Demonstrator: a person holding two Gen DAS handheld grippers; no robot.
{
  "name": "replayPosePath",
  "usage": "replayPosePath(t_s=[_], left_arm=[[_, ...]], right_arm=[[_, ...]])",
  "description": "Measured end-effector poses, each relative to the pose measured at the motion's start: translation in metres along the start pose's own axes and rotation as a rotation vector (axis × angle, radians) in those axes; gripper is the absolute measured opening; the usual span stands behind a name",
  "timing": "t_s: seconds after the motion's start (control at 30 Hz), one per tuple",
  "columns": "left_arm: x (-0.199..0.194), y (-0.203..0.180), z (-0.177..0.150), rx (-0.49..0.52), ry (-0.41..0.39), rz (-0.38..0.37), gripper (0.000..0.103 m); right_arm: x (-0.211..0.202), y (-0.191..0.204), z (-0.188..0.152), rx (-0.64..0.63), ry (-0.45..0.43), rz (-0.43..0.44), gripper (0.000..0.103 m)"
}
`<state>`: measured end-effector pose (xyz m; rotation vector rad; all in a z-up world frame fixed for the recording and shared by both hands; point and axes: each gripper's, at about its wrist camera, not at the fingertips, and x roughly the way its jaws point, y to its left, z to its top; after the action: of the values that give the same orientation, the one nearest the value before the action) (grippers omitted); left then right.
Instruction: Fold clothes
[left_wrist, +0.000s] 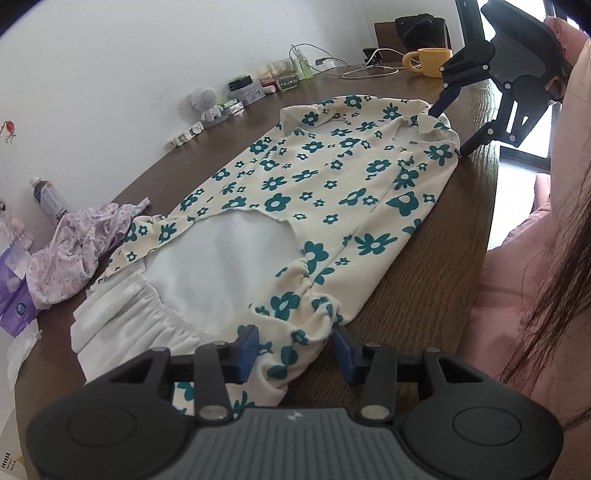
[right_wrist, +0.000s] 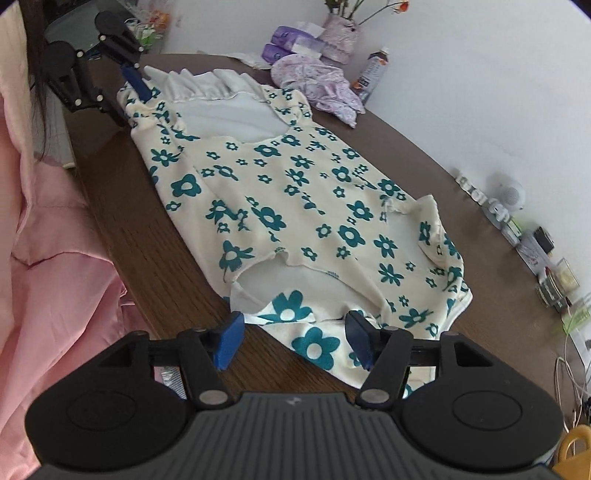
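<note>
The flowered garment (left_wrist: 314, 177) is spread on the desk (left_wrist: 424, 280); its ends are straddled by the spread left gripper (left_wrist: 295, 349) and spread right gripper (right_wrist: 291, 334).

The garment (left_wrist: 314, 192) lies flat on the table (left_wrist: 424, 277) — crumpled clothes (left_wrist: 85, 240) beside it, clutter along the wall.

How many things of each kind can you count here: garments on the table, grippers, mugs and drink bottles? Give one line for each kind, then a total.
Garments: 2, the flowered cream garment and the crumpled lilac garment
Grippers: 2, the left gripper and the right gripper
Mugs: 1, the yellow mug
Drink bottles: 1, the labelled bottle
Total: 6
</note>
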<state>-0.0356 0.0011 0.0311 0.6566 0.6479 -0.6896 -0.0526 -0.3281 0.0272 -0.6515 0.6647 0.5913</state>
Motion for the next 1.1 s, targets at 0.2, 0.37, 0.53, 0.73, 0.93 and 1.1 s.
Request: replayPosePath(t_s=[0.2, 0.37, 0.53, 0.73, 0.93, 1.1], left_arm=[[0.002, 0.001, -0.003, -0.024, -0.017, -0.013, 0.034], [0.003, 0.002, -0.006, -0.052, -0.041, -0.029, 0.022], [0.002, 0.004, -0.007, -0.08, -0.056, -0.05, 0.01], [-0.002, 0.005, -0.007, -0.099, -0.075, -0.036, 0.007], [-0.009, 0.013, 0.005, -0.084, -0.093, -0.002, 0.007], [-0.004, 0.037, 0.031, -0.114, -0.094, 0.079, 0.007]], right_arm=[[0.013, -0.018, 0.003, 0.018, 0.008, 0.097, 0.063], [0.019, -0.039, -0.005, 0.134, -0.005, 0.171, 0.043], [0.021, -0.045, -0.005, 0.156, -0.003, 0.189, 0.022], [0.017, -0.046, 0.005, 0.122, -0.01, 0.153, 0.004], [0.01, -0.05, 0.018, 0.085, -0.036, 0.098, 0.004], [0.004, -0.054, 0.029, 0.053, -0.057, 0.052, 0.004]])
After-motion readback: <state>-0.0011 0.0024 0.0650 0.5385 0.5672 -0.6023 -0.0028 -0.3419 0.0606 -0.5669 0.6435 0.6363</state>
